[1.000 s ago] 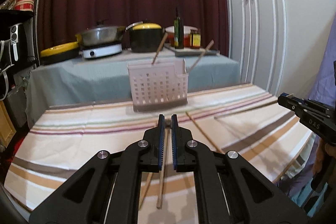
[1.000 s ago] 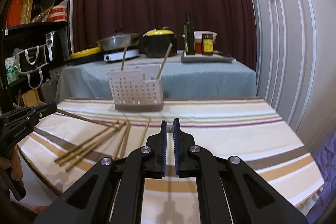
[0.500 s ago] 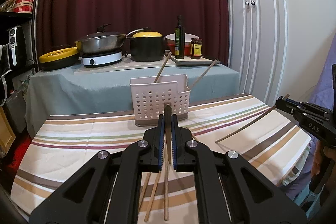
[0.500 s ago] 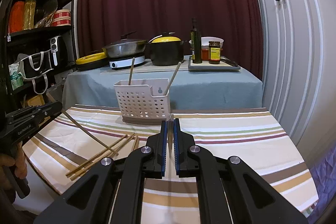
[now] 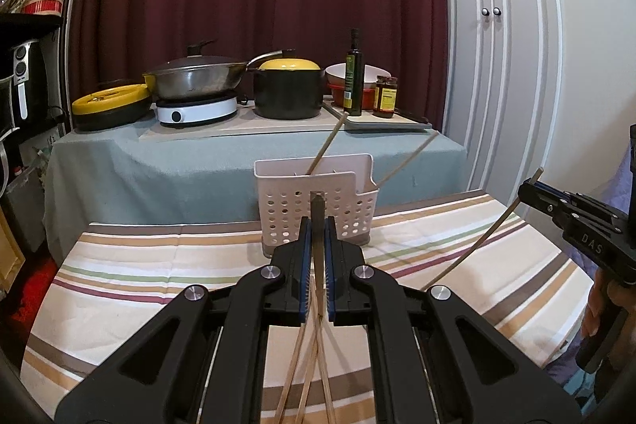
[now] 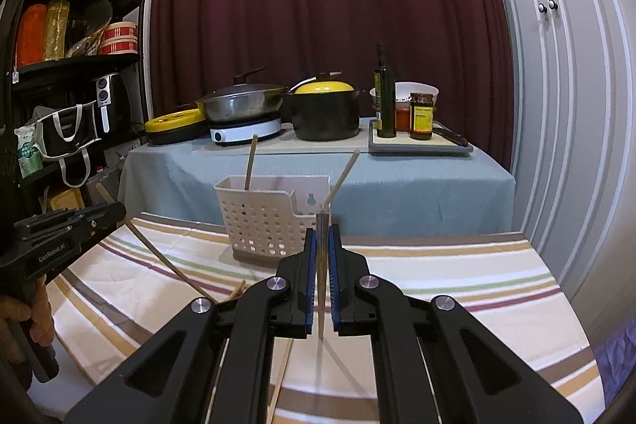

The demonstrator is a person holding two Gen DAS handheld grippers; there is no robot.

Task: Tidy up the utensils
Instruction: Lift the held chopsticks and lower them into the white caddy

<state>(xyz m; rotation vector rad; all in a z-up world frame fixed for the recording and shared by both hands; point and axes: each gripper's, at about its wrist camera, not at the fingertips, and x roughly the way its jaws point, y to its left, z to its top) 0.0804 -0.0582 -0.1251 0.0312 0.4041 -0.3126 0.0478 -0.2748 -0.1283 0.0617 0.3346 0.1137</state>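
Both grippers are clamped on a chopstick each, lifted off the table [image 5: 159, 265]: left gripper [image 5: 317, 225], right gripper [image 6: 322, 237]; the basket [image 5: 314, 201] stands ahead holding two sticks; next, probably, tip each stick upright and lower it in.

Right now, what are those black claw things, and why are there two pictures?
Each picture comes from a small camera riding on a hand-held tool, looking along its fingers. A person holds one tool in each hand. The left black tongs pinch a thin wooden chopstick, and the right black tongs pinch another wooden chopstick. Ahead stands a white plastic basket full of holes with two sticks already inside. More loose wooden chopsticks lie on the striped tablecloth.
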